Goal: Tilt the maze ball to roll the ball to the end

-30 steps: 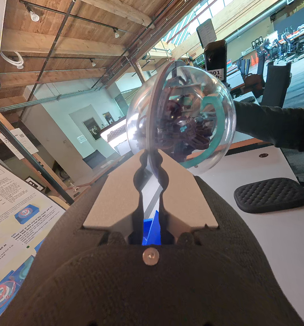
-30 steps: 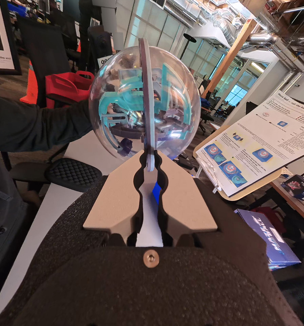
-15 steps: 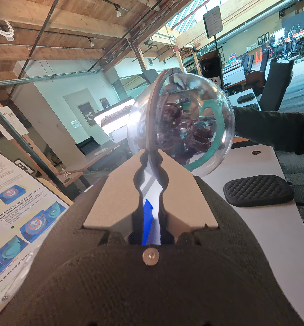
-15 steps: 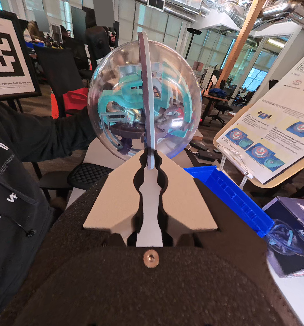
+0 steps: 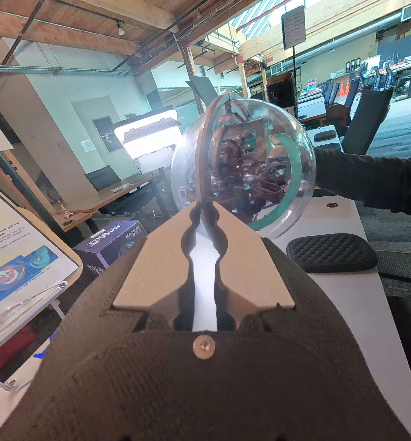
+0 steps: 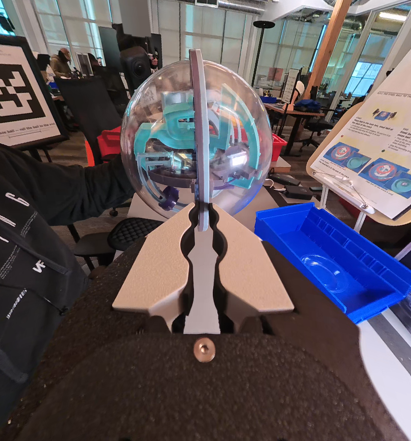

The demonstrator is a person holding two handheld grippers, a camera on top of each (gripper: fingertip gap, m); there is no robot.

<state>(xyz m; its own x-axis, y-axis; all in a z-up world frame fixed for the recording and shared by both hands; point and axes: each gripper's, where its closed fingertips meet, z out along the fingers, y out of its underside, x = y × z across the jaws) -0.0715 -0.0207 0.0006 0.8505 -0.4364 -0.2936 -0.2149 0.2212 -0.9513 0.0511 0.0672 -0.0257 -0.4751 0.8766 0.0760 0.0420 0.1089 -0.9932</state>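
Both the left gripper (image 5: 204, 207) and right gripper (image 6: 202, 208) clamp the clear maze ball's (image 6: 196, 136) flat rim, lifted above the blue bin (image 6: 338, 262)

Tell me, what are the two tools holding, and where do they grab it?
Both the left tool and right tool pinch the clear maze ball by its flat outer ring.

Daylight from the tall glass windows (image 6: 199, 35) fills your frames, and a glowing white light panel (image 5: 149, 140) flares near blown-out. Glare streaks the clear plastic maze sphere (image 6: 235, 162). Wide-angle bending curves your edges; the black foreground housings blur softly.
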